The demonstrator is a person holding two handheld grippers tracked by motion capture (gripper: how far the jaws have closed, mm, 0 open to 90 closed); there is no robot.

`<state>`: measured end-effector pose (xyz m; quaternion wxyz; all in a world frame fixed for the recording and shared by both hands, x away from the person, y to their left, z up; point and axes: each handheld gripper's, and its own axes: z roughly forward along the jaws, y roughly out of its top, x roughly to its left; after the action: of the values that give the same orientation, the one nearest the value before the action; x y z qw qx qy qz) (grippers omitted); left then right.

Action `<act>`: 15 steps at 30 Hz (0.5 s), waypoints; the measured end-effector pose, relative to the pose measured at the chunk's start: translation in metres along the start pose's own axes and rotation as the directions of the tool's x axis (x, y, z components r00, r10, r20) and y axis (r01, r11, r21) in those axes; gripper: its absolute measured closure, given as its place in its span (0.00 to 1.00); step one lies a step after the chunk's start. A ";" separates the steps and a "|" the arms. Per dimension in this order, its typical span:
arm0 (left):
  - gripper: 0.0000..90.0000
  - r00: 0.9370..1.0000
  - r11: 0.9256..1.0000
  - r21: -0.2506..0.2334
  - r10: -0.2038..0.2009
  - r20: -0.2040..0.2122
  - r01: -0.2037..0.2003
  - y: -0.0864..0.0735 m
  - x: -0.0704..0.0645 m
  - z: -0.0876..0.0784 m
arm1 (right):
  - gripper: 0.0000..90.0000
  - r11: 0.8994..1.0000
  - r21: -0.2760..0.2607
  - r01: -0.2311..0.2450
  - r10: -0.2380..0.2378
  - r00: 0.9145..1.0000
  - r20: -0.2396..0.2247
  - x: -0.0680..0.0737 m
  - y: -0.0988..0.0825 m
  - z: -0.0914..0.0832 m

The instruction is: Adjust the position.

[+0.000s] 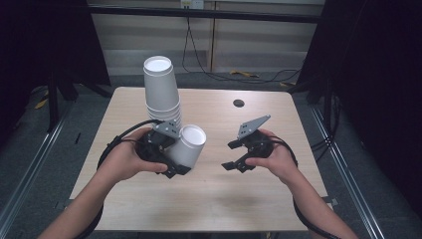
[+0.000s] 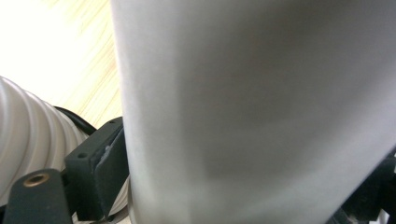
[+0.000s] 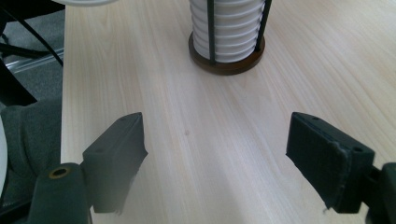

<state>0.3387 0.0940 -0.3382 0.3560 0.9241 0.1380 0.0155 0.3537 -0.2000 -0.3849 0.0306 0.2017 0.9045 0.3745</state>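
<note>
A single white paper cup lies tilted, mouth up and to the right, with my left gripper shut on its side wall just above the wooden table. In the left gripper view the cup's wall stands close between the jaws, pressed by the left pad. Just behind it rises a tall leaning stack of white cups, whose ribbed rims pass at the left. My right gripper hovers open to the right, nothing between its jaws. Ahead of it the stack sits in a dark wire holder.
A small black round hole marks the far side of the table. Cables trail over the floor behind the table, and metal rails run along both sides. Bare wood lies between and in front of the two hands.
</note>
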 end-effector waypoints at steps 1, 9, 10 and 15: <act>0.14 1.000 1.000 0.000 0.000 0.000 0.000 0.000 0.000 0.000 | 0.21 1.000 0.002 0.004 -0.004 1.000 -0.002 0.000 0.000 0.000; 0.14 0.999 0.997 0.080 0.018 -0.039 -0.015 0.004 0.001 0.016 | 0.21 1.000 0.013 0.015 -0.015 1.000 -0.011 0.001 -0.001 -0.001; 0.14 1.000 0.997 0.081 0.015 -0.024 -0.013 0.005 0.002 0.018 | 0.21 1.000 0.020 0.020 -0.019 1.000 -0.009 0.001 -0.002 -0.001; 0.14 1.000 0.996 0.087 0.009 -0.018 -0.007 0.007 0.005 0.026 | 0.21 0.999 0.042 0.034 -0.034 0.999 -0.016 0.004 0.000 -0.001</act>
<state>0.3486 0.0732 -0.3532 0.3139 0.9391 0.1381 0.0194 0.3501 -0.1998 -0.3838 0.0256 0.1839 0.9158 0.3561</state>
